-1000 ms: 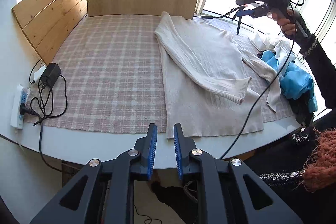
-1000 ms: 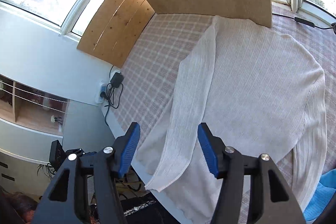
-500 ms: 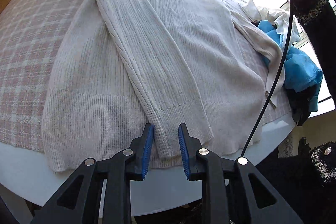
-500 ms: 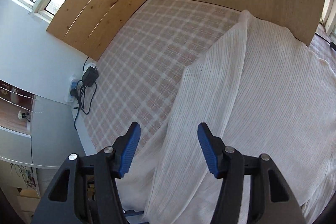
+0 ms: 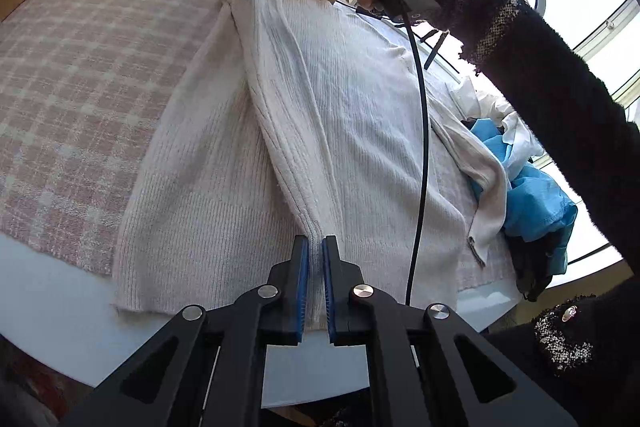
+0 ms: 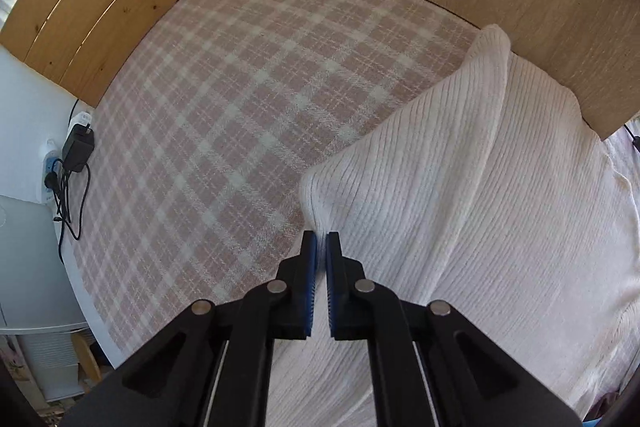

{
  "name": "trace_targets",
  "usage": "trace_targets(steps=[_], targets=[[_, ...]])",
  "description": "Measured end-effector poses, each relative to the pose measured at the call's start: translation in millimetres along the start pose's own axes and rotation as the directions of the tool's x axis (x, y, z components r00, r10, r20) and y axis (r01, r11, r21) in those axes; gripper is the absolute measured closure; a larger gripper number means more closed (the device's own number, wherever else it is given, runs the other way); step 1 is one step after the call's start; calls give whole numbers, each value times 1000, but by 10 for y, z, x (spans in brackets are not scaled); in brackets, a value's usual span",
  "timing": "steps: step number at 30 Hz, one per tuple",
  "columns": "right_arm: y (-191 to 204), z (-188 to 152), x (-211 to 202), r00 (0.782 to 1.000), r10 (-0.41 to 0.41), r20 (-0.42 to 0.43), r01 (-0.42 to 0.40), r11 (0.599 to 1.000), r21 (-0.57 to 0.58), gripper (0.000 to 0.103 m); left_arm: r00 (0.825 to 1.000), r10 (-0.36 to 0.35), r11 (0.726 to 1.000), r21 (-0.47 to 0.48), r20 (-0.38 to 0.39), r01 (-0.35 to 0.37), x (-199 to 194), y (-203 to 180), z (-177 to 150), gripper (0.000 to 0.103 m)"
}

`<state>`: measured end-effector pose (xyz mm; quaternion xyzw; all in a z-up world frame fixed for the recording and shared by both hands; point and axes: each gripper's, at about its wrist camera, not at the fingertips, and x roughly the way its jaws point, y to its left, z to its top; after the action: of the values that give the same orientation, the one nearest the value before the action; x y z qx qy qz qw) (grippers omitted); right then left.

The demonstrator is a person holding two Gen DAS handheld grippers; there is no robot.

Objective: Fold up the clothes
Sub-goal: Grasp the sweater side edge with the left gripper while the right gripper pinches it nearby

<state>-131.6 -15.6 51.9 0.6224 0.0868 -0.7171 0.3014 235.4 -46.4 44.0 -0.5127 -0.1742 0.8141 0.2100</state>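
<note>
The cream knitted sweater (image 5: 360, 131) lies spread on the pink checked cloth (image 5: 80, 67) that covers the table (image 5: 52, 291), its hem at the near edge. The left gripper (image 5: 315, 259) has its jaws clenched on the cuff end of the sleeve folded over the body, near the hem. The right gripper (image 6: 321, 255) pinches the far end of that sleeve at the shoulder. Gripping both ends likely keeps the strip taut and straight for the fold.
</note>
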Motion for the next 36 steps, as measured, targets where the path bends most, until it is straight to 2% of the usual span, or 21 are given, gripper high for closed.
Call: trace_targets(steps=[2, 3, 6, 7, 9, 12, 15, 19, 21, 22, 23, 24, 25, 27, 28, 30, 31, 32, 33, 35, 36], targets=[[-28, 46, -40, 998, 56, 20, -57, 998, 27, 98, 999, 39, 999, 6, 15, -39, -95, 54, 37, 96], [-11, 67, 5, 998, 62, 3, -62, 998, 20, 98, 997, 72, 997, 4, 22, -72, -129, 123, 42, 96], [26, 123, 119, 995, 84, -44, -84, 996, 8, 91, 987, 151, 986, -66, -50, -155, -39, 473, 60, 95], [-12, 115, 70, 991, 124, -41, -123, 992, 29, 90, 979, 193, 977, -78, -72, -199, -32, 570, 67, 95], [-223, 52, -216, 971, 231, 61, -235, 970, 62, 90, 971, 232, 969, -80, -52, -235, -151, 653, 112, 95], [-727, 15, -649, 952, 182, 248, -219, 967, 132, 90, 970, 241, 969, -66, 17, -240, -364, 626, 255, 94], [-1124, 204, -666, 959, 114, 259, -175, 958, 227, 88, 980, 192, 981, -7, 47, -192, -276, 489, 447, 94], [-1238, 355, -363, 967, 121, 226, -177, 952, 248, 88, 989, 138, 988, 74, -45, -134, 223, 305, 569, 94], [-1176, 410, -170, 970, 129, 205, -177, 956, 236, 81, 983, 155, 984, 105, -97, -145, 444, 267, 579, 94], [-1148, 440, -93, 973, 120, 197, -165, 959, 231, 74, 981, 157, 983, 109, -116, -145, 524, 268, 574, 94], [-1120, 470, -16, 976, 110, 190, -152, 962, 225, 74, 978, 157, 984, 111, -134, -143, 595, 277, 569, 94], [-1094, 497, 46, 977, 99, 188, -140, 965, 220, 76, 976, 159, 983, 111, -146, -144, 652, 289, 565, 94], [-1072, 516, 80, 977, 86, 197, -128, 968, 214, 100, 977, 157, 983, 113, -143, -142, 674, 295, 565, 94], [-1058, 548, 94, 972, 1, 234, -46, 982, 185, 99, 980, 140, 987, 100, -142, -126, 680, 318, 579, 94], [-1061, 572, 115, 975, -37, 219, 0, 986, 167, 98, 981, 136, 988, 92, -141, -124, 657, 328, 585, 94], [-1107, 594, 100, 987, -43, 154, 15, 984, 177, 94, 982, 133, 989, 76, -132, -123, 570, 349, 593, 93], [-1108, 577, 10, 985, -68, 156, 36, 979, 200, 89, 984, 138, 989, 67, -117, -131, 463, 367, 577, 93], [-1060, 539, -116, 979, -99, 178, 61, 976, 208, 84, 984, 148, 988, 60, -97, -143, 359, 384, 564, 88], [-954, 486, -229, 975, -103, 197, 65, 980, 187, 80, 983, 167, 985, 57, -79, -163, 275, 408, 545, 75], [-726, 384, -409, 971, -95, 220, 64, 987, 144, 51, 976, 209, 977, 50, -57, -206, 154, 468, 498, 60], [-569, 343, -379, 981, -54, 189, 32, 993, 117, 46, 972, 230, 973, 45, -56, -228, 122, 502, 470, 60]])
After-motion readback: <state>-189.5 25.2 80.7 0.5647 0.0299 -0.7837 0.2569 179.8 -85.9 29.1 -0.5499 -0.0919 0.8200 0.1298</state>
